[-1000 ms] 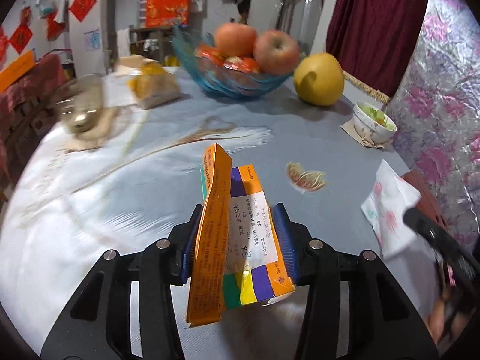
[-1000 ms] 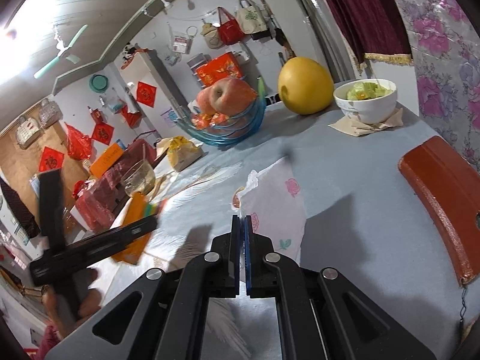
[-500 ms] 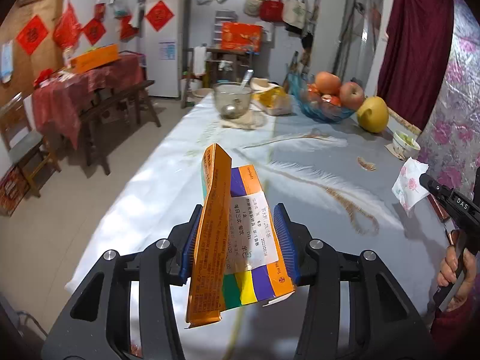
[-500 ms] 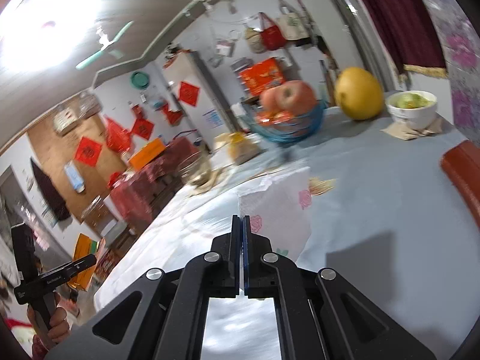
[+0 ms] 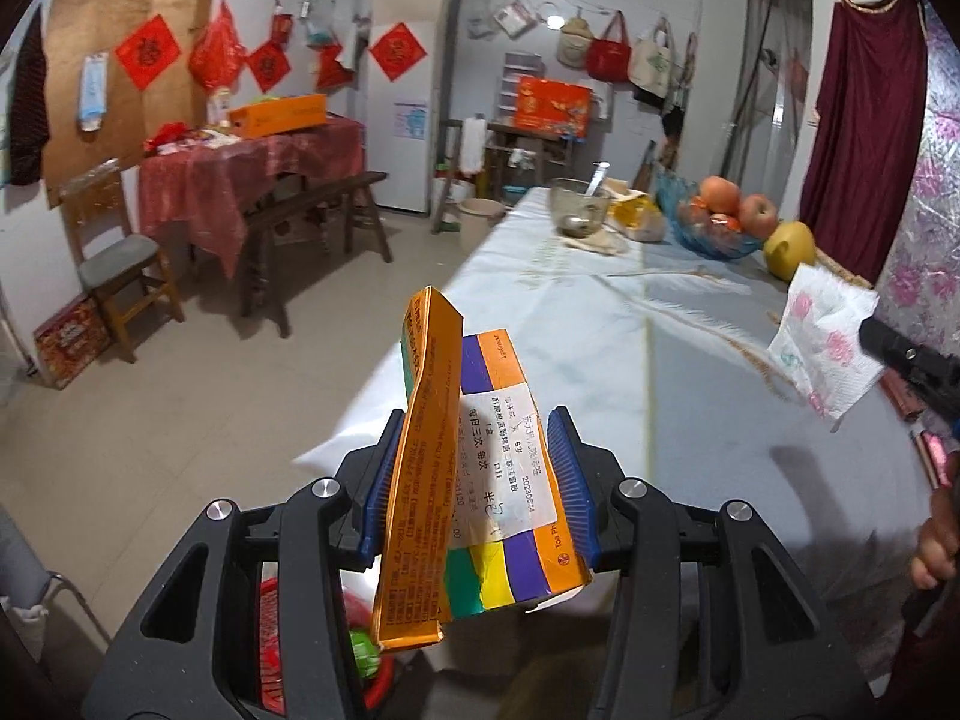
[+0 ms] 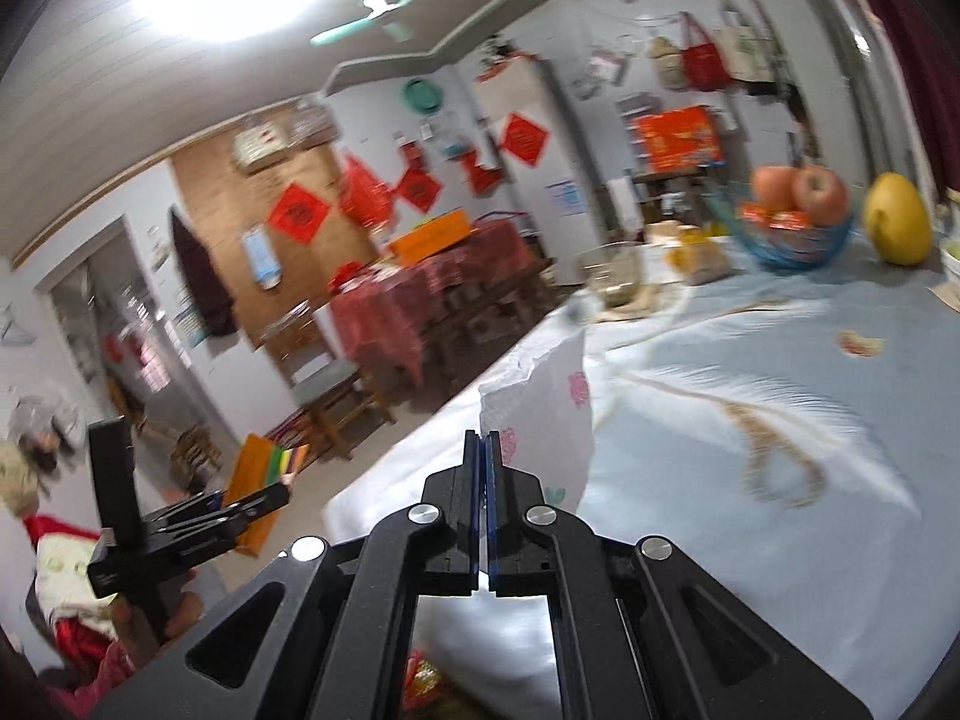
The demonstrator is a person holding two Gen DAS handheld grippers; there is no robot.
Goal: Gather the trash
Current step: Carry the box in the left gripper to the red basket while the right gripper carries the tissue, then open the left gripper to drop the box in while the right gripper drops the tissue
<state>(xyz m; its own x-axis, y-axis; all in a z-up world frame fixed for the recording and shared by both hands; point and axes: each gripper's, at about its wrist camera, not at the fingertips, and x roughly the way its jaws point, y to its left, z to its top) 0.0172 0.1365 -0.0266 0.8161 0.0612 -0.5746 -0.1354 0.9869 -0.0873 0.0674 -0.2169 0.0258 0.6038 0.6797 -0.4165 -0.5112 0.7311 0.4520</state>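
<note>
While both grippers hold trash, fruit bowl sits far up table.

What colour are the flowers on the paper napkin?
Pink, with small green bits, printed on the thin white paper napkin. The left wrist view shows them best.

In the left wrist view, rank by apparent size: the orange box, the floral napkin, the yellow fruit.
1. orange box, largest, though it is nearest the camera
2. floral napkin
3. yellow fruit, smallest, and farthest off

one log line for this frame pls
left gripper: shut on box | right gripper: shut on napkin | peel: on table
</note>
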